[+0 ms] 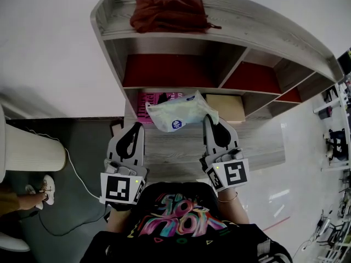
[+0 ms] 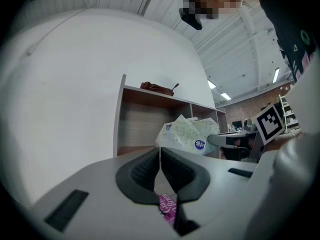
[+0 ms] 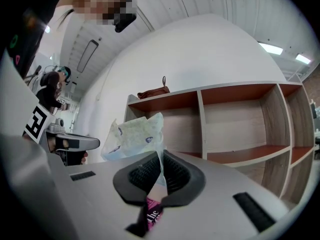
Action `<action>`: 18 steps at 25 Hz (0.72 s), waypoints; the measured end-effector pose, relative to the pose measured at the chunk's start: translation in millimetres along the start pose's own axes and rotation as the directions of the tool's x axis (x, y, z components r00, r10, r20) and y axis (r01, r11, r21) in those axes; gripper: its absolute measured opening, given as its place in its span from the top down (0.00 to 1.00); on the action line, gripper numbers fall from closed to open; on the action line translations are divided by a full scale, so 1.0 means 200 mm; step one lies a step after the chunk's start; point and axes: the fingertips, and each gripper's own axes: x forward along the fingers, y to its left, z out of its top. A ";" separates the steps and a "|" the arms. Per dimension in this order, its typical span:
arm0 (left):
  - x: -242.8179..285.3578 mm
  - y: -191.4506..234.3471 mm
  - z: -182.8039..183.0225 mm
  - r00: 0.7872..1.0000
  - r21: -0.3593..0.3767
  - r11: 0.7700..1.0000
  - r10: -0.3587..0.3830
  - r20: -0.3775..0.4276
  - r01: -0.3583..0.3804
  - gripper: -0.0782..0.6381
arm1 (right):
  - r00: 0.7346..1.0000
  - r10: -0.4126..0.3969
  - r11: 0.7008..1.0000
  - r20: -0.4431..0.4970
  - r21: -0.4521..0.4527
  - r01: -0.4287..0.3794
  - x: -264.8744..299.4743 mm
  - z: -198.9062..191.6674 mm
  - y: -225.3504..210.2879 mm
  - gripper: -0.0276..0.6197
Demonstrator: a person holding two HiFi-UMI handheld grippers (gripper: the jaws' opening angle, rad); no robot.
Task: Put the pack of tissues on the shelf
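A pack of tissues [image 1: 178, 113] hangs in the air just in front of the lower left compartment of the shelf [image 1: 258, 27]. The right claw [image 1: 210, 119] and left claw [image 1: 137, 127] are each pinched shut on a thin edge of its wrapper. That thin film could slip free or tear, dropping the pack short of the shelf.

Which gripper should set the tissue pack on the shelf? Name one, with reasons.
Right. The right gripper is shut on the wrapper edge of the pack of tissues, with the open shelf straight ahead. The left gripper is shut too, but no wrapper shows between its jaws.
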 end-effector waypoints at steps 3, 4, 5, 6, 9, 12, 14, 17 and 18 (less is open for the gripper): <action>0.00 0.00 -0.01 1.000 0.002 1.000 -0.010 -0.005 0.010 0.85 | 1.000 -0.010 1.000 0.001 -0.002 0.010 0.00 0.00 0.00 0.93; 0.00 0.00 -0.01 1.000 0.004 1.000 -0.012 -0.006 0.012 0.85 | 1.000 -0.013 1.000 0.003 -0.004 0.013 0.00 0.01 0.00 0.93; 0.00 0.00 -0.01 1.000 0.005 1.000 -0.014 -0.006 0.014 0.85 | 1.000 -0.016 1.000 0.005 -0.007 0.016 0.00 0.01 -0.01 0.93; -0.01 0.01 -0.01 1.000 0.006 1.000 -0.016 -0.007 0.016 0.85 | 1.000 -0.020 1.000 0.007 -0.009 0.020 0.00 0.01 -0.01 0.93; -0.01 0.01 -0.03 1.000 0.004 1.000 -0.018 -0.016 0.018 0.85 | 1.000 -0.023 1.000 0.010 -0.012 0.023 0.02 0.02 -0.03 0.93; -0.01 0.02 -0.04 1.000 0.000 1.000 -0.017 -0.021 0.017 0.85 | 1.000 -0.025 0.999 0.017 -0.020 0.025 0.06 0.03 -0.05 0.93; -0.01 0.03 -0.04 1.000 -0.015 1.000 -0.007 -0.014 0.007 0.85 | 0.999 -0.028 0.999 0.033 -0.022 0.028 0.09 0.05 -0.06 0.93; -0.02 0.04 -0.06 1.000 -0.011 1.000 -0.004 -0.027 0.003 0.85 | 0.998 -0.025 0.999 0.058 -0.033 0.027 0.15 0.09 -0.07 0.93; -0.02 0.04 -0.07 0.999 -0.007 1.000 -0.004 -0.034 0.004 0.85 | 0.997 -0.023 0.999 0.067 -0.036 0.026 0.17 0.10 -0.07 0.93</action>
